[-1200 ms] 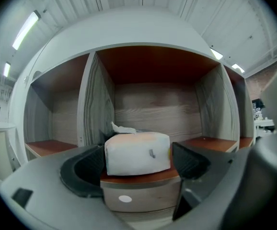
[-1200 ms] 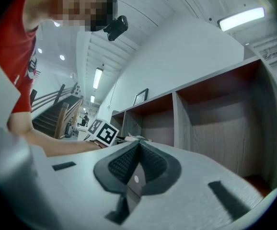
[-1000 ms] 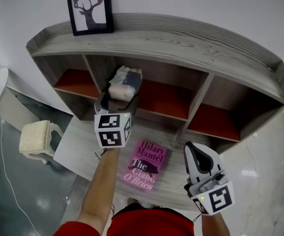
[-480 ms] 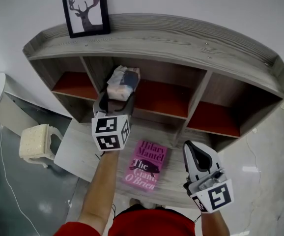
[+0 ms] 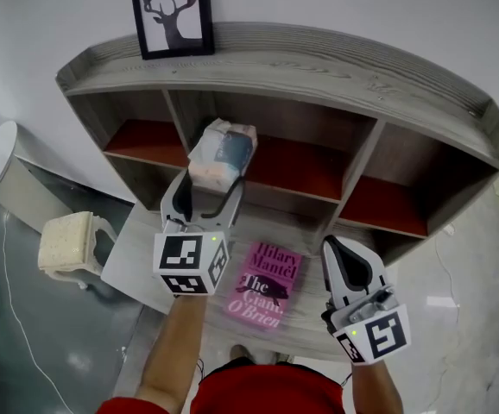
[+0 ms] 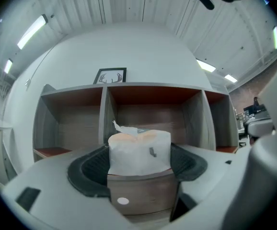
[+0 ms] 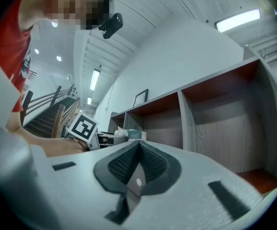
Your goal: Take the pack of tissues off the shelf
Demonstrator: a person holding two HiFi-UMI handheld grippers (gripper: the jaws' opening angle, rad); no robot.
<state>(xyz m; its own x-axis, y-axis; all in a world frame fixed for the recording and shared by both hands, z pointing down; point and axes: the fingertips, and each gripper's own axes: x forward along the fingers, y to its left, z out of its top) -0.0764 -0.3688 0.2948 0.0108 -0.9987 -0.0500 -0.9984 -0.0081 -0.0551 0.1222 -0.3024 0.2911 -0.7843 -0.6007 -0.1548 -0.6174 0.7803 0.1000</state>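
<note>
Since a moment ago my left gripper [image 5: 208,185] has drawn back out of the shelf [image 5: 336,80], its jaws just closing, and they now clamp the pack of tissues [image 5: 222,153] by both sides in front of the middle compartment's mouth, beside the left divider [image 5: 179,117]. Its wrap looks soft, crinkled and white with a blue patch. Grey wood-grain boards frame smooth red compartment floors [image 5: 294,167], and a black-framed deer picture [image 5: 173,11] stands on top. A glossy pink book [image 5: 267,285] lies flat on the lower ledge between my grippers. My right gripper [image 5: 332,245] hangs over that ledge, jaws pressed together on nothing. A cream cushioned stool [image 5: 66,241] sits off left.
</note>
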